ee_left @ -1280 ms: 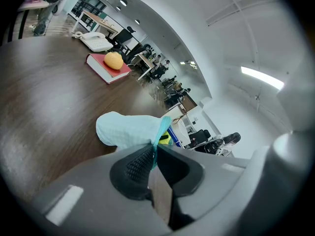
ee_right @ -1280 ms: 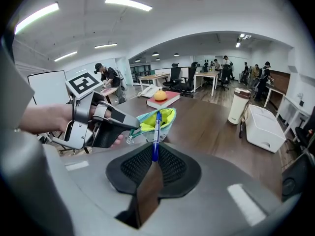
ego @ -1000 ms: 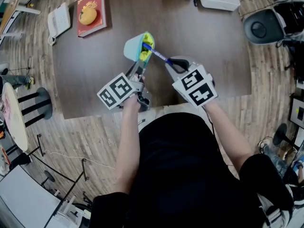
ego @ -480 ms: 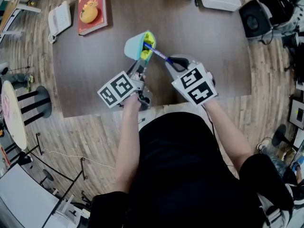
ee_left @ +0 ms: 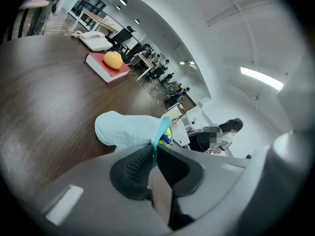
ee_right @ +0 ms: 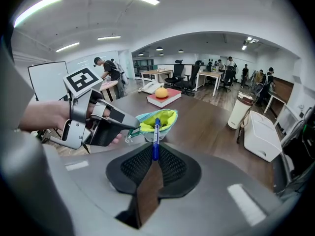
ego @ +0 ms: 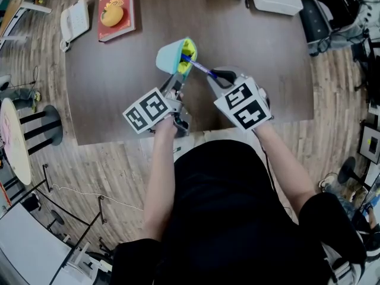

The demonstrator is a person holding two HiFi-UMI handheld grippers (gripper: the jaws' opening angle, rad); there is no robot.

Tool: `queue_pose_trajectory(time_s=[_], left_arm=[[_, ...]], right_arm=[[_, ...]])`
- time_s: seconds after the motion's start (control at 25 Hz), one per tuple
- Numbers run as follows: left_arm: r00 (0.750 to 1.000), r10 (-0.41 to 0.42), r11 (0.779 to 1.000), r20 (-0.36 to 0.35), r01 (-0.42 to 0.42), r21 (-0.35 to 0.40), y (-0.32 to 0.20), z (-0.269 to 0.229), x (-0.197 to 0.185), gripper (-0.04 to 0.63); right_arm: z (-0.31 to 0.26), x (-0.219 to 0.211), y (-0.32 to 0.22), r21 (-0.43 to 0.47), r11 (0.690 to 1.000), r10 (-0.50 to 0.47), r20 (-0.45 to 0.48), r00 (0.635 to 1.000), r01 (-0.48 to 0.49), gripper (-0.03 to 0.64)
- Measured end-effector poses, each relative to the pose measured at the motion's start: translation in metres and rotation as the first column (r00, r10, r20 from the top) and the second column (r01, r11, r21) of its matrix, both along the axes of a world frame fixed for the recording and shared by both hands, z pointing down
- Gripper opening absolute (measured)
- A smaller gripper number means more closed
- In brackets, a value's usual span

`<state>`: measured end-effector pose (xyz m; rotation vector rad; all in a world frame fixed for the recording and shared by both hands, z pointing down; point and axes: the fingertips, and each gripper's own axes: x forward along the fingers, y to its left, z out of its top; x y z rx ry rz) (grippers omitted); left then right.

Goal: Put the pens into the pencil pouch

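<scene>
Your left gripper [ego: 176,83] is clamped shut on the rim of the light-blue pencil pouch [ego: 168,57], propping it up mid-way across the brown table [ego: 113,94] with its yellow-lined mouth open toward you. Your right gripper [ee_right: 153,157] is pinched narrow on the blue pen [ee_right: 156,134], and the pen's far end is poking into that opening. A red book [ego: 126,24] sits off at the far left.
</scene>
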<state>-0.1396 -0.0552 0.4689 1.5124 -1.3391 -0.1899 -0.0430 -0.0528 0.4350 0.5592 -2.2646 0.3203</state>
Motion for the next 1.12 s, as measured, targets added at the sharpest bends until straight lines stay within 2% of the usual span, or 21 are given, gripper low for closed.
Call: queue_pose_trajectory(time_s=[0.52, 1.12], left_arm=[[1.0, 0.0, 1.0, 0.001, 0.0, -0.004, -0.001, 0.0, -0.003, 0.023], [1.0, 0.01, 1.0, 0.002, -0.01, -0.005, 0.005, 0.001, 0.0, 0.023]], right_arm=[[0.005, -0.024, -0.011, 0.01, 1.0, -0.025, 0.002, 1.0, 0.025, 0.046], [0.018, -0.035, -0.013, -0.007, 1.0, -0.007, 0.005, 1.0, 0.007, 0.046]])
